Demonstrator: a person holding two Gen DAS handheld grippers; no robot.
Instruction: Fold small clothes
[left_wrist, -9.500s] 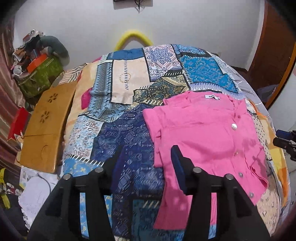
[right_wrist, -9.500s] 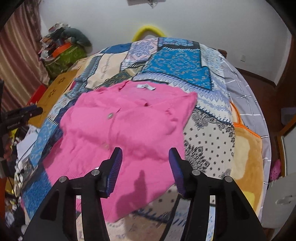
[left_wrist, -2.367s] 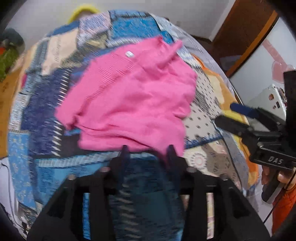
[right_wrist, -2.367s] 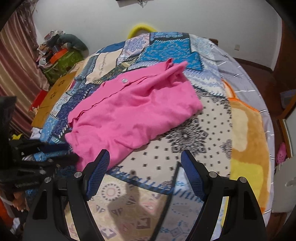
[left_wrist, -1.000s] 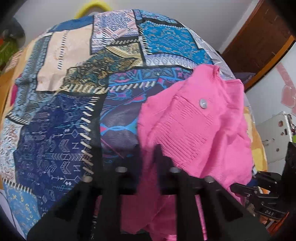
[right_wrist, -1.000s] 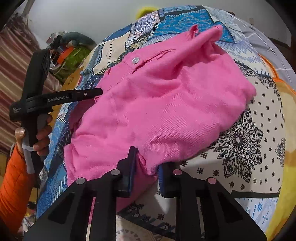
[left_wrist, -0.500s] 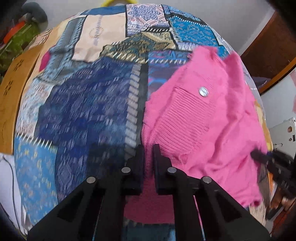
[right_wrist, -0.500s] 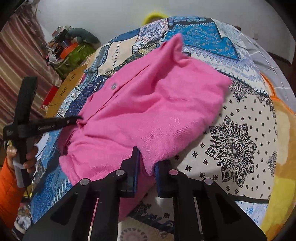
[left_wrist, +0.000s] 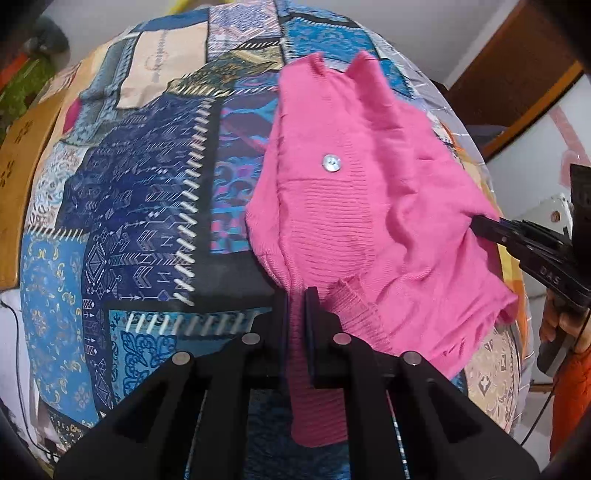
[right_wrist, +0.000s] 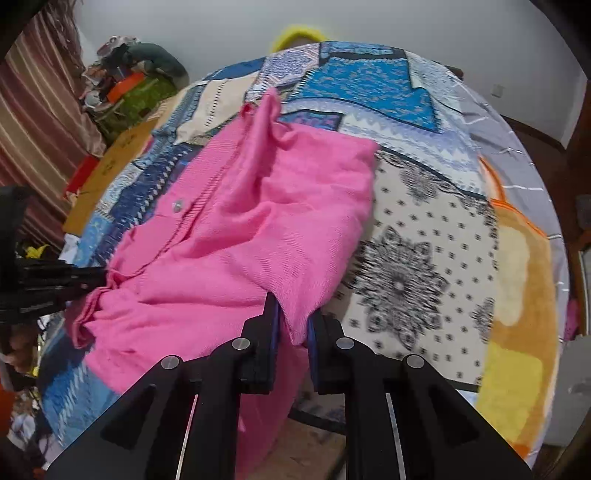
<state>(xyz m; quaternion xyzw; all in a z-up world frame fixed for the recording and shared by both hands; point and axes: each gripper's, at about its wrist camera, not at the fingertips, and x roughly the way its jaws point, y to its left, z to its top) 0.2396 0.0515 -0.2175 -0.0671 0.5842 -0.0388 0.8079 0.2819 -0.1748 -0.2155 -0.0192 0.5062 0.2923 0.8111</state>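
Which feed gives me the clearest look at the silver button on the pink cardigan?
Left wrist view: the silver button sits large, sharp and face-on above the ribbed band of the pink cardigan. In the right wrist view the same button is small, blurred and far off to the left.

Bed (left_wrist: 147, 206) under patchwork-print blanket (right_wrist: 424, 258); pink knit cardigan (left_wrist: 369, 229) lies rumpled on blanket.

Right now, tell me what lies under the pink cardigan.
The patchwork bedspread shows all around the pink cardigan, held by the left gripper and right gripper. Anything beneath it is covered.
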